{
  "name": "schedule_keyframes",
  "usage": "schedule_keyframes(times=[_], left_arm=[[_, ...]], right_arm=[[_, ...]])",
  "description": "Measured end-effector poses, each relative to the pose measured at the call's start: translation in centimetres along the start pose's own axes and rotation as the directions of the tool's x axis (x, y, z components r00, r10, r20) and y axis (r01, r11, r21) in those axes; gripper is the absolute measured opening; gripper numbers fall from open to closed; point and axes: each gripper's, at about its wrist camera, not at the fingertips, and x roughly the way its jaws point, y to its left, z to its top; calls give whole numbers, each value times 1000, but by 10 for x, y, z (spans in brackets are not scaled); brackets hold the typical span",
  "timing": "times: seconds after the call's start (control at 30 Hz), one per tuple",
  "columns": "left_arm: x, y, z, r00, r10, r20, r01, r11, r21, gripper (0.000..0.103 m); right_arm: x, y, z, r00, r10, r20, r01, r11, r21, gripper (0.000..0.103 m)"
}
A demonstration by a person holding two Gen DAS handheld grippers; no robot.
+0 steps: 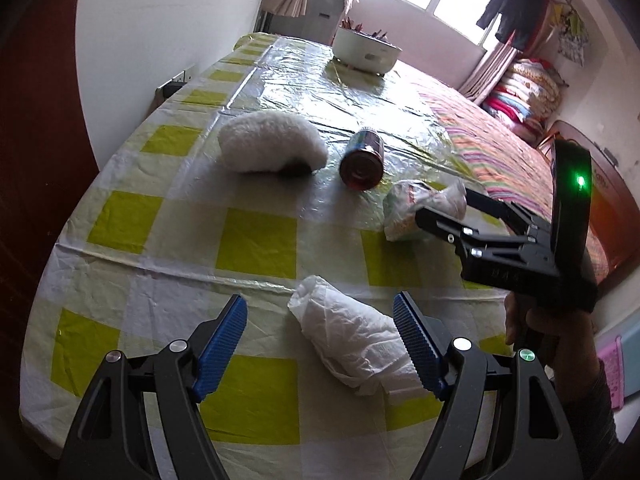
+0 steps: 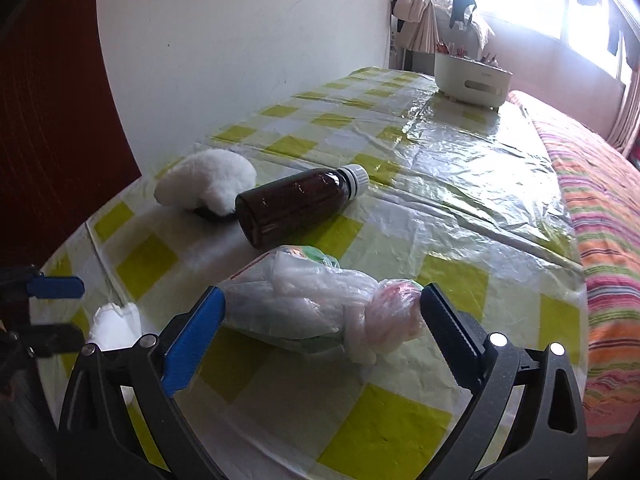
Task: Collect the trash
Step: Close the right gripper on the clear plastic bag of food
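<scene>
A crumpled white tissue (image 1: 356, 344) lies on the checked tablecloth between the open fingers of my left gripper (image 1: 320, 320); its right pad touches the tissue. A knotted clear plastic bag (image 2: 316, 304) lies between the open fingers of my right gripper (image 2: 320, 316); the bag also shows in the left wrist view (image 1: 416, 208), with the right gripper (image 1: 448, 208) around it. A brown bottle (image 2: 296, 204) with a white cap lies on its side behind the bag. A fluffy white cloth (image 2: 208, 184) lies left of the bottle. The tissue (image 2: 114, 324) and left gripper fingers (image 2: 56, 286) show at the right wrist view's left edge.
A white round container (image 1: 366, 52) holding sticks stands at the table's far end. A striped colourful bedcover (image 2: 600, 240) lies along the table's right side. A white wall (image 2: 240, 40) borders the left side. Folded blankets (image 1: 524, 96) are stacked at the far right.
</scene>
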Motion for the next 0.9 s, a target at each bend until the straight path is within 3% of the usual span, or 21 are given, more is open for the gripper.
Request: schedule_keyframes(times=[0.17, 0.3, 0.47, 0.57, 0.7, 0.9], left_arm=[[3, -3, -1, 1000, 14, -11, -14, 1000, 20, 73], [3, -2, 0, 1000, 18, -11, -18, 1000, 20, 73], [6, -3, 0, 1000, 13, -21, -12, 1000, 26, 73], [8, -4, -1, 999, 19, -29, -18, 999, 34, 73], [11, -6, -1, 999, 21, -36, -19, 999, 40, 73], [14, -9, -3, 999, 23, -48, -21, 998, 54, 73]], right_arm=[[-22, -8, 4, 998, 13, 56, -14, 1000, 27, 96], [-40, -10, 13, 981, 150, 122, -154, 988, 20, 96], [-19, 17, 11, 980, 199, 2, -196, 966, -171, 96], [-3, 25, 8, 991, 124, -50, -132, 961, -242, 97], [7, 25, 12, 993, 94, -78, -112, 956, -270, 96], [11, 27, 11, 997, 23, -78, -47, 947, -317, 95]])
